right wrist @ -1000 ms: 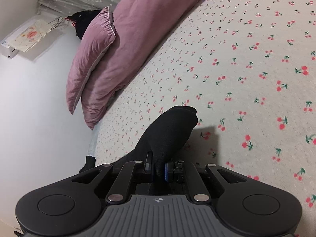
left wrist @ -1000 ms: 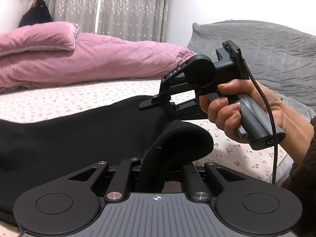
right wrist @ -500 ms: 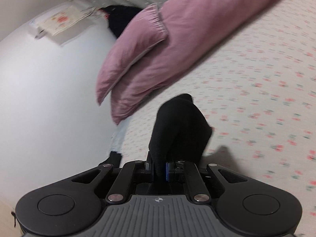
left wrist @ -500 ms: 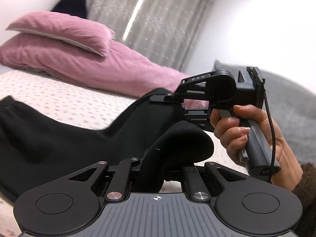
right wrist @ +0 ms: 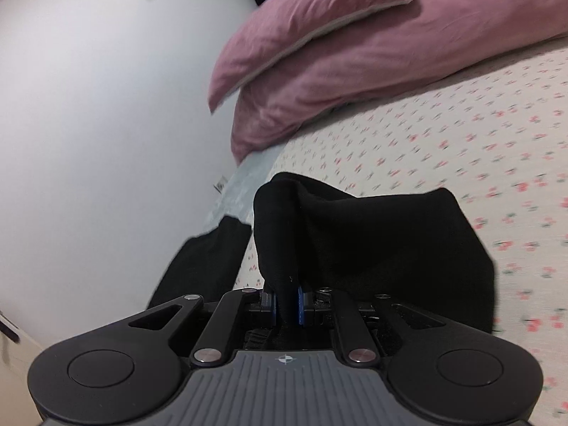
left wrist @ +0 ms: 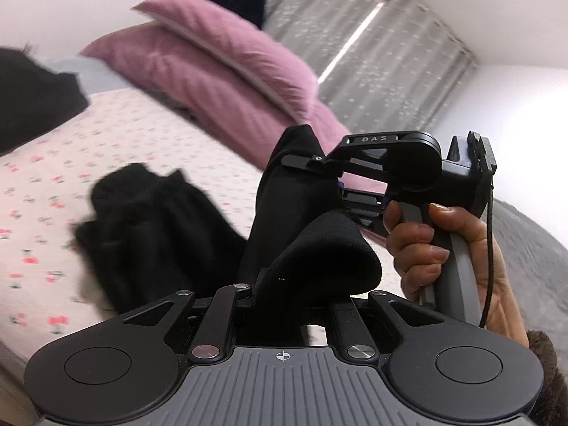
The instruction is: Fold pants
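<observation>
Both grippers are clamped on the black pants (left wrist: pixel 269 213), lifted off the cherry-print bed sheet (left wrist: pixel 46 213). The left gripper (left wrist: pixel 280 294) pinches one fold; the right gripper (right wrist: pixel 287 301) squeezes another between its blue pads (right wrist: pixel 301 303). Behind lie pink pillows (right wrist: pixel 355 53). No containers show.

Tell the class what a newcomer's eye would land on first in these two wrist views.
First, the black pants, lifted off the cherry-print sheet by both grippers: the left gripper and the right gripper each pinch a fold of the cloth. Behind them, mauve pillows are stacked against the white wall.
</observation>
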